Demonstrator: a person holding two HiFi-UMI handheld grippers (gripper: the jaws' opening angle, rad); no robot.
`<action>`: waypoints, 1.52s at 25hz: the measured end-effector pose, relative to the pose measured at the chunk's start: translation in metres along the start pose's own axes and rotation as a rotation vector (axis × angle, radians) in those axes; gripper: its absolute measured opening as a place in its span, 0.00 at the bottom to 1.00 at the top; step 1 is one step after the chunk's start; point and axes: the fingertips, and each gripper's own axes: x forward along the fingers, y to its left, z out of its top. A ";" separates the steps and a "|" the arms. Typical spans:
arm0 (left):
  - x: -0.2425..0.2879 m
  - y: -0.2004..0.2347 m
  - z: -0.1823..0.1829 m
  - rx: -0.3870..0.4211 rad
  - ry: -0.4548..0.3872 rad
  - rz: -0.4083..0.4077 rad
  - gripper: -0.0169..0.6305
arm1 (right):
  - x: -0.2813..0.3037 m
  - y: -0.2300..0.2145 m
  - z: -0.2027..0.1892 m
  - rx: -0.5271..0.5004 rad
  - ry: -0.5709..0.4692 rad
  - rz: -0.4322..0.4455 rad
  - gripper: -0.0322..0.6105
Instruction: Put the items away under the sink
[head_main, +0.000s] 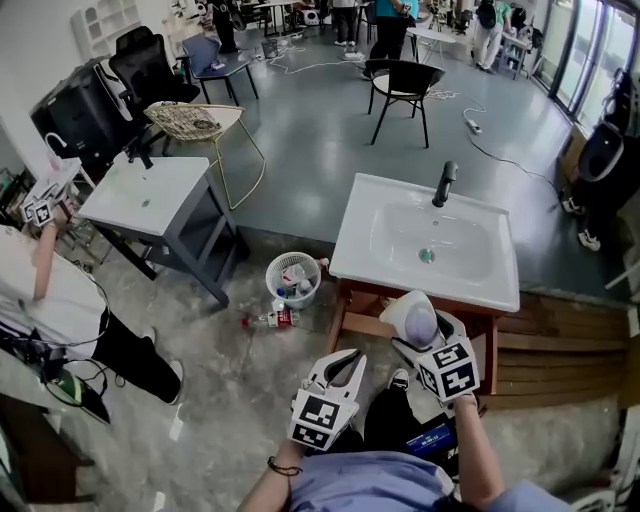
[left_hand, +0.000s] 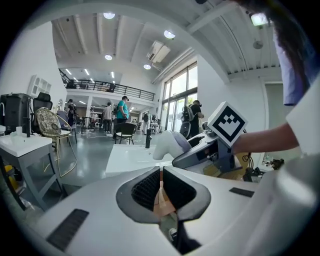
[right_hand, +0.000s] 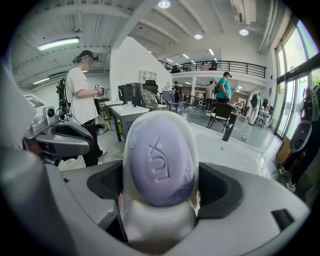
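My right gripper (head_main: 418, 335) is shut on a white soap dish (right_hand: 157, 220) that carries a purple bar of soap (right_hand: 161, 165). In the head view the soap (head_main: 421, 322) hangs just in front of the white sink (head_main: 372, 205), level with the wooden cabinet frame (head_main: 365, 322) below it. My left gripper (head_main: 343, 368) is lower and to the left, its jaws shut with nothing between them (left_hand: 161, 187). From the left gripper view, the dish (left_hand: 169, 144) shows to the right, ahead of the basin.
A black faucet (head_main: 445, 183) stands at the sink's back edge. A white waste basket (head_main: 293, 278) and a bottle (head_main: 275, 318) sit on the floor left of the cabinet. A grey table with another basin (head_main: 150, 195) and a person (head_main: 50, 290) are at left. Wooden planks (head_main: 560, 340) lie at right.
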 end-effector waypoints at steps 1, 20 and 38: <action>0.000 -0.002 -0.003 0.003 0.007 -0.002 0.05 | -0.002 -0.002 -0.004 0.006 0.005 -0.007 0.71; 0.089 -0.025 -0.050 -0.028 0.053 0.010 0.05 | 0.012 -0.055 -0.099 0.019 0.053 -0.006 0.71; 0.181 -0.051 -0.099 -0.007 0.005 0.022 0.05 | 0.090 -0.130 -0.246 0.128 0.110 -0.039 0.71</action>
